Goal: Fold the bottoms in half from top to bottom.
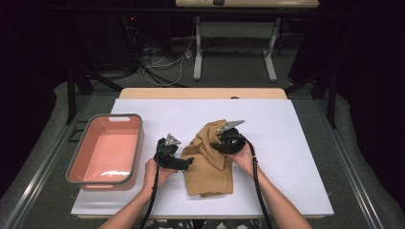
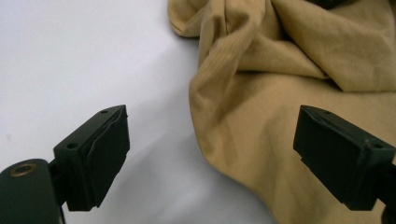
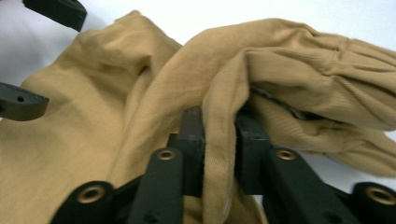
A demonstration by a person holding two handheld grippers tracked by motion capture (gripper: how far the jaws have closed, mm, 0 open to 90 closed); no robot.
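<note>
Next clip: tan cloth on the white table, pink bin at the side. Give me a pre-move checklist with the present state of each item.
1. Right gripper has a fold of the tan cloth between its jaws: ok, though whether the pads press is unclear.
2. Left gripper open, jaws astride the cloth's edge, nothing gripped: ok.
3. Cloth lies wholly on the white table: ok.
4. Cloth flat and ready to fold: not ok, it is bunched near the right gripper.
5. Pink bin empty and apart from the cloth: ok.
6. Cables free of the cloth: cannot tell.
</note>
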